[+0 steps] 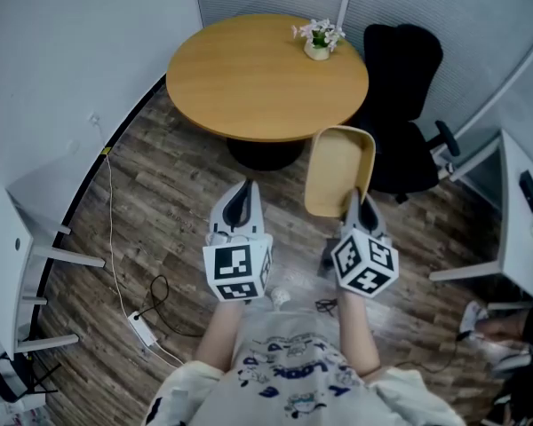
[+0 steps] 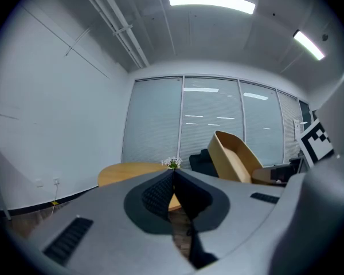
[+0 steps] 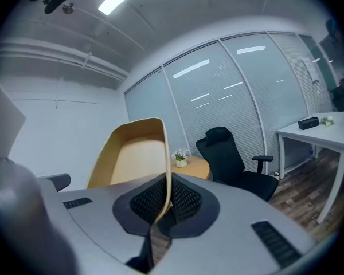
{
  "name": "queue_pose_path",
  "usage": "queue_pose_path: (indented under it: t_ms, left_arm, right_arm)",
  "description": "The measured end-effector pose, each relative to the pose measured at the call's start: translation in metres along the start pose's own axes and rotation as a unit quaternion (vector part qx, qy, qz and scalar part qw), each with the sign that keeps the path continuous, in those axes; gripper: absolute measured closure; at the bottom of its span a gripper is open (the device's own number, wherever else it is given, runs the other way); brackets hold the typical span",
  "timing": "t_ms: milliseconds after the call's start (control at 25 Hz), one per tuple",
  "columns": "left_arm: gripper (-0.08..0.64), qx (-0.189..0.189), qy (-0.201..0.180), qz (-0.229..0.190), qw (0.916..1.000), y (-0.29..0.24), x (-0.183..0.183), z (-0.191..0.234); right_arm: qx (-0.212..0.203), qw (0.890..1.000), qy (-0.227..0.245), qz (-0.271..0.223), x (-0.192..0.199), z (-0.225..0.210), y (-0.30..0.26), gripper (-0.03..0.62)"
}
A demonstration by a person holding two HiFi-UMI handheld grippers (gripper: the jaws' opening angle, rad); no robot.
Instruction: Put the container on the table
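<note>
A shallow tan wooden container (image 1: 338,169) hangs in the air over the floor, just short of the round wooden table (image 1: 249,82). My right gripper (image 1: 359,209) is shut on the container's near rim; in the right gripper view the container (image 3: 132,159) stands tilted up with its thin wall clamped between the jaws. My left gripper (image 1: 242,204) is shut with nothing in it, held level beside the right one. In the left gripper view the container (image 2: 235,158) shows at the right and the table (image 2: 126,171) lies ahead.
A small pot of white flowers (image 1: 318,39) stands on the table's far right part. A black office chair (image 1: 404,105) is right of the table. A white desk (image 1: 524,211) is at the right, white shelving (image 1: 18,264) at the left, cables (image 1: 142,318) on the floor.
</note>
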State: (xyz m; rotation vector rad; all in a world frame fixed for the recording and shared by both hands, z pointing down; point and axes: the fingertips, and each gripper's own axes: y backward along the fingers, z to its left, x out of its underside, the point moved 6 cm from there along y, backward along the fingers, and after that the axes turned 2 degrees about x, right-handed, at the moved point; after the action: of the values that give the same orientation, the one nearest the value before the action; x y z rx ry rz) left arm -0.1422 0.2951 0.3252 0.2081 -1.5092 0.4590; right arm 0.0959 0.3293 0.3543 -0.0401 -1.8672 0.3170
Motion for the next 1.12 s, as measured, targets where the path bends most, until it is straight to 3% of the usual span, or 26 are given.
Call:
queue_pose_path:
  t_ms: [520,1120]
  left_arm:
    - [0.557,-0.003,0.004,0.016,0.9999,-0.050,0.005,0.011]
    - [0.557,0.022,0.011,0.022,0.9995,-0.178,-0.015,0.062]
  right_arm:
    - [0.004,1.000,-0.004,0.018,0.000,-0.005,-0.052,0.580]
    - [0.027,1.000,-0.002,0.008,-0.029,0.016,-0.178,0.580]
